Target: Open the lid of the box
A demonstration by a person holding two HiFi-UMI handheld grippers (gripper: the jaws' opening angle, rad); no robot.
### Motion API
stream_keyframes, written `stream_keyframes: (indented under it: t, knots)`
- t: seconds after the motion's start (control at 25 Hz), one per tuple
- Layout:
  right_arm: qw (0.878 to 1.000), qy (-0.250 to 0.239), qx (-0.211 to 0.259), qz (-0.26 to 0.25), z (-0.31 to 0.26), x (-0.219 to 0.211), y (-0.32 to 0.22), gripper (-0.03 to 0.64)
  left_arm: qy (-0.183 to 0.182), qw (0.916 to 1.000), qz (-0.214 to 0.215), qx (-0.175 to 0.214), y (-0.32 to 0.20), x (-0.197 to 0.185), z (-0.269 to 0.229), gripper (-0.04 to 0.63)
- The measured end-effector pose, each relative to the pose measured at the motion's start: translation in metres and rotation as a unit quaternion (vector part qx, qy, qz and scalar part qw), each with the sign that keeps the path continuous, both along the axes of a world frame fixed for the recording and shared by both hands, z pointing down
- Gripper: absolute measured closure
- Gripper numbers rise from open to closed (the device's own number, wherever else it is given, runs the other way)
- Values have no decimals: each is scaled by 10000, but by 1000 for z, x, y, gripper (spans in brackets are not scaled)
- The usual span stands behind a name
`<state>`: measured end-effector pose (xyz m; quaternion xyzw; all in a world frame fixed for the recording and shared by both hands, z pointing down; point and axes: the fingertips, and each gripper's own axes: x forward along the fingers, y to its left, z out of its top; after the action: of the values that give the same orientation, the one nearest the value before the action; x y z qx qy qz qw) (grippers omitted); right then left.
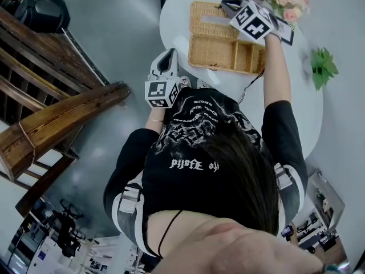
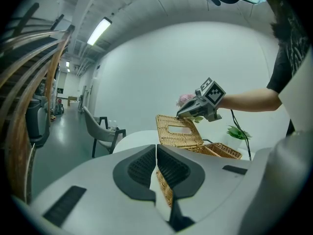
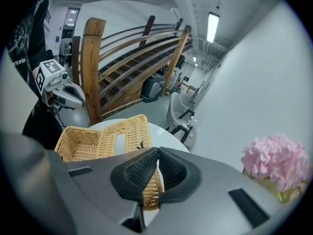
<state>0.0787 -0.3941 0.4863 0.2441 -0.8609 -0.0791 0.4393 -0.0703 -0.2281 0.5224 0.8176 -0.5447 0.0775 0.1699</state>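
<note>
Now the wicker box (image 1: 225, 56) has its slotted lid (image 1: 199, 28) raised, pinched by the right gripper (image 3: 157, 154); left gripper (image 2: 156, 150) clenched.

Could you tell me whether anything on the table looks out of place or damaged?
Nothing stands out: the wicker box sits flat on the white table, its lid held open by the right gripper, with no spill or damage visible.

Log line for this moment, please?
lid: up, tilted back | right tool: shut on lid edge | left tool: shut, empty, clear of box
</note>
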Motion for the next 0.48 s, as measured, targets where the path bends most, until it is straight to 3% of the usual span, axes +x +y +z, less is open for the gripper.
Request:
stream_keyframes:
  t: [0.48]
  knots:
    - [9998,11,-167,78,18,1,-12,581,-5,10000,-40,-49,-6,2,2,569]
